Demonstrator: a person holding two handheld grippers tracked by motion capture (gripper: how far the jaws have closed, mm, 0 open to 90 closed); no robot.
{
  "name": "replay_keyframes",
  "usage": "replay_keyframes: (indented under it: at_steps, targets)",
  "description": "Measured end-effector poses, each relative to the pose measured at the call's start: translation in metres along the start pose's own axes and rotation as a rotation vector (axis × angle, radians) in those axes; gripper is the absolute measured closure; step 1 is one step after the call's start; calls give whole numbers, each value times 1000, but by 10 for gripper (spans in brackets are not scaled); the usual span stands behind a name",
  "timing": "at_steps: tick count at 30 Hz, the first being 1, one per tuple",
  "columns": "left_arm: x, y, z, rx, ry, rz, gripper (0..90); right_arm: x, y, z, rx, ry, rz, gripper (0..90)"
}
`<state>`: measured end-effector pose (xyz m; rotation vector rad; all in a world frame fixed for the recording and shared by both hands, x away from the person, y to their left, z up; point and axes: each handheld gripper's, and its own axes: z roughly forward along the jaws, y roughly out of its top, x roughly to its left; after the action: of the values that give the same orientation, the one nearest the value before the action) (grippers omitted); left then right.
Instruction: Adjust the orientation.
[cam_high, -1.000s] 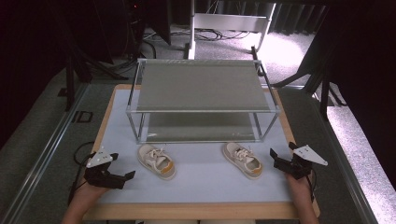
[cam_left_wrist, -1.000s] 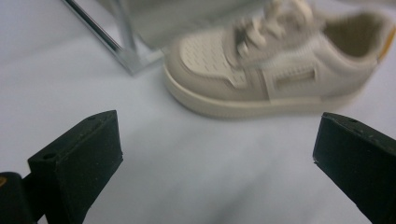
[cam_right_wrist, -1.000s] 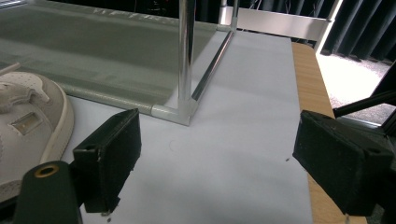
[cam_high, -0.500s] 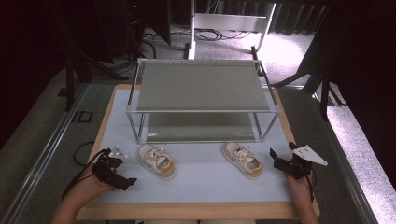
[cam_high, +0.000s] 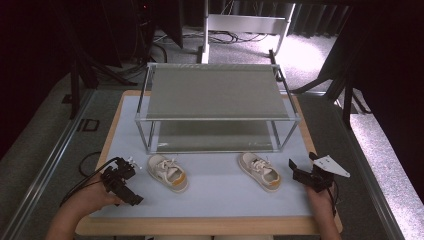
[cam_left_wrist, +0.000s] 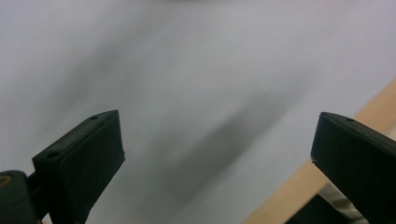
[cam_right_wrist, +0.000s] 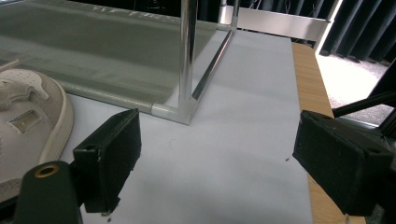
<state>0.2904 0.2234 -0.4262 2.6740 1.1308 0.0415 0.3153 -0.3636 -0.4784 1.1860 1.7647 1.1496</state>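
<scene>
The left gripper (cam_high: 131, 195) sat low at the near left of the table (cam_high: 215, 207), its jaws spread wide with nothing between them; in its own view they framed only bare pale mat and a strip of the wooden edge. The right gripper (cam_high: 298, 172) hovered at the near right, jaws likewise apart and empty, pointed toward the right shoe (cam_high: 259, 171) just beside it. In the right gripper view a part of that shoe's pale side (cam_right_wrist: 28, 126) showed at the left, next to the rack's corner post (cam_right_wrist: 187, 60).

Both shoes lay on the mat in front of the rack (cam_high: 215, 107) — the left shoe (cam_high: 168, 172) close to the left gripper, the right shoe nearer the right one. They were well apart from each other, and neither was touched by a jaw. The rack's two shelves, upper and lower, held nothing.

As a judgement, the work looked barely begun. If the shoes were meant for the rack, none of that was done: no shoe gripped, none lifted, none shelved. What remained seemed to be everything — closing on each shoe, carrying it and setting it on a shelf. The right gripper appeared better lined up for a first grasp; the left pointed down at the mat, away from its shoe.
</scene>
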Motion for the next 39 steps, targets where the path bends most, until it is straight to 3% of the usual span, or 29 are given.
replay_keyframes:
  at_steps: [4, 6, 10, 18, 21, 31, 35, 37, 39]
  targets:
    - [-10, 10, -3, -9, -26, 23, 23, 1, 0, 0, 1, -1, -6, 147]
    - [-15, 17, -5, -12, -72, 29, 23, 1, 0, 0, 0, 0, -6, 148]
    - [-24, 29, -7, -26, -68, 43, 23, 0, 0, 0, -2, -2, -3, 147]
    - [-44, 52, -12, -31, -48, 107, 23, 0, 0, 0, -2, 0, -2, 147]
    - [-55, 66, -14, -29, -66, 152, 23, 0, 0, 0, -2, -1, -3, 147]
    - [-74, 99, -14, -52, -81, 217, 23, 0, 0, 0, -1, 0, -3, 148]
    - [-76, 109, -6, -46, -59, 199, 73, 0, 0, 0, -2, 1, -3, 147]
    - [-72, 113, -1, -45, -33, 169, 181, 0, 0, 0, -2, 2, -4, 147]
    - [-68, 117, 3, -32, -38, 156, 252, 0, 0, 0, -1, 2, -5, 147]
